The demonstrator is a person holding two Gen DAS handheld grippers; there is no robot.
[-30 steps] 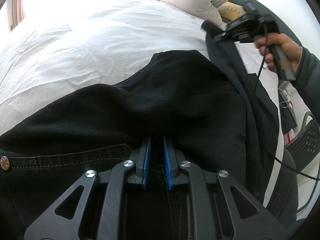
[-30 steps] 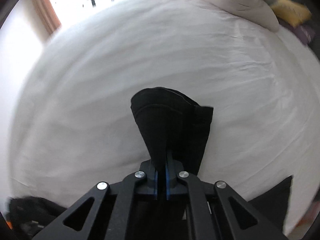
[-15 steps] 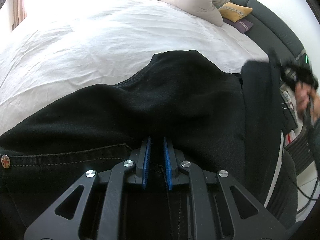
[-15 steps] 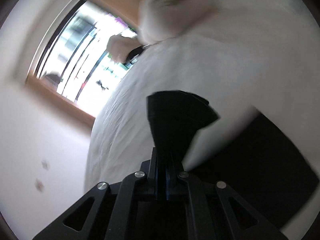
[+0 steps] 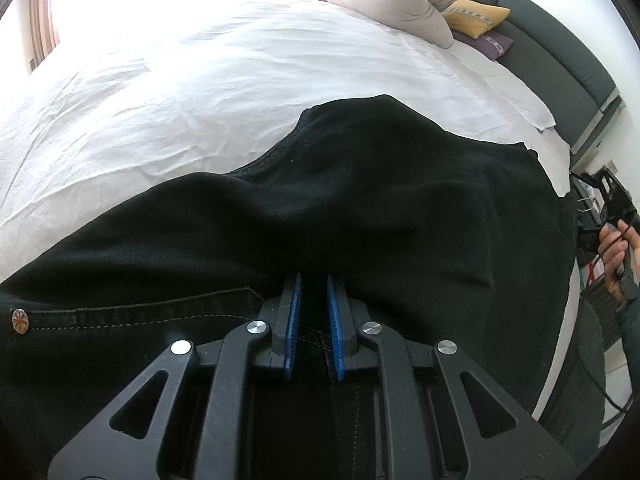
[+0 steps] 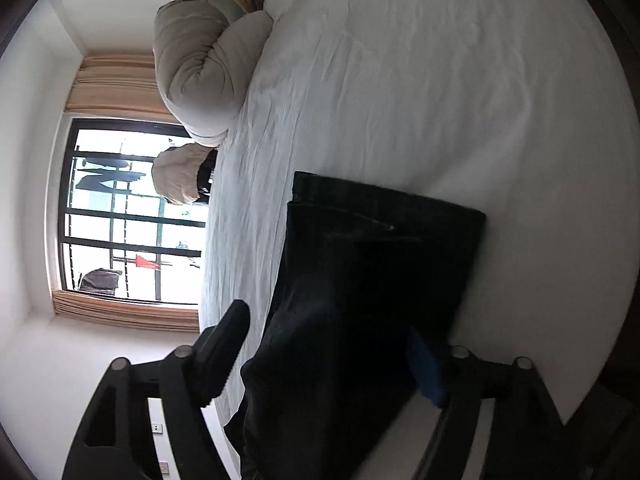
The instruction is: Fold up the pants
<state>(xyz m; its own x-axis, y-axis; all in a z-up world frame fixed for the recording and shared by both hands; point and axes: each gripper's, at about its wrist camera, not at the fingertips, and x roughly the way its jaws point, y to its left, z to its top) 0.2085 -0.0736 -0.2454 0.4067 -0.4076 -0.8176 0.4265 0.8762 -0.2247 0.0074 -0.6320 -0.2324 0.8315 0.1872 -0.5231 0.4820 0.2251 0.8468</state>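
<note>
Right wrist view: right gripper point(image 6: 332, 360) opening over pants point(image 6: 376, 264) after carrying leg ends across bed point(image 6: 460, 80), now releasing fold. Left gripper point(image 5: 313, 324) remaining clamped on waistband near bed's edge, anchoring for next fold.

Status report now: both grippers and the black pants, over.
Left gripper shut on black denim pants. Right gripper opening, pants between jaws, pads clear. White bed sheet unobstructed.
</note>
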